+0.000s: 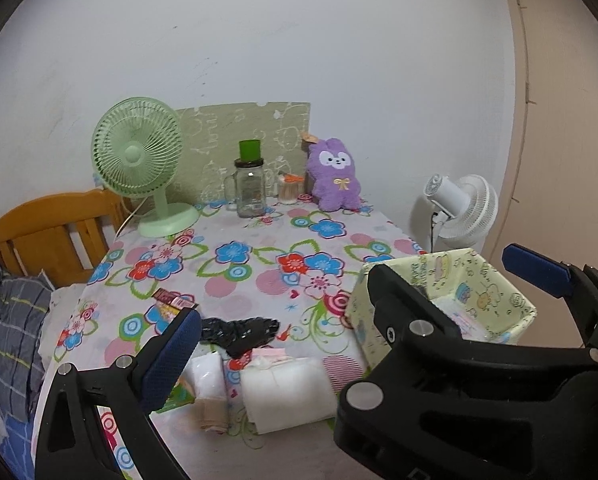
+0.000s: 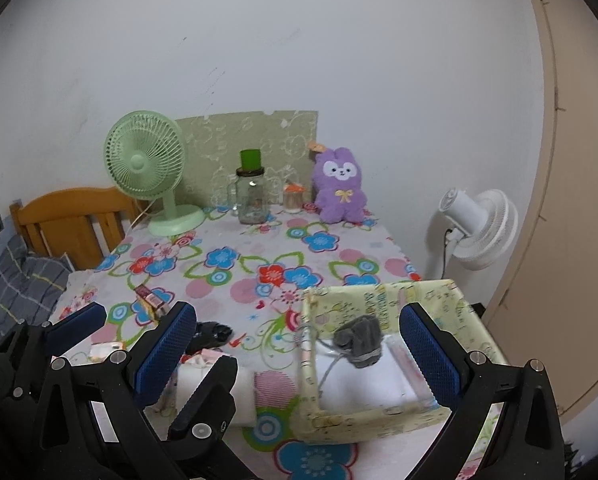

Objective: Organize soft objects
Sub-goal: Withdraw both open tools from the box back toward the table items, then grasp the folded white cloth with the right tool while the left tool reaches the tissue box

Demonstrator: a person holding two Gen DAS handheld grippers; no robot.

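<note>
While both grippers hang over the near edge of the floral tablecloth (image 1: 259,240), neither holds anything. Left gripper (image 1: 351,304): fingers spread wide, nothing between the pads; its left pad (image 1: 171,356) sits at lower left of the left wrist frame, the other at far right. Right gripper (image 2: 295,344): likewise wide open and empty, framing the pale yellow printed fabric box (image 2: 383,420) at lower right of its own frame. Box contents: a grey sock bundle (image 2: 359,340) lying on white folded items. Still loose on the cloth: a folded white pad (image 1: 287,392) at lower centre of the left wrist frame, long axis running roughly left to right across the frame; a black lace item (image 1: 239,330) just behind it; a pink striped piece (image 1: 343,370) beside the box wall; smaller white and beige folded pieces toward the lower left. Key relation: the white pad lies directly ahead of and below the left gripper, between its fingers, with the box just to the right. Judgement: left gripper is nearer to the loose pile; right gripper is already over the box. Purple plush rabbit (image 1: 335,178) stands at the far end, well apart.
</note>
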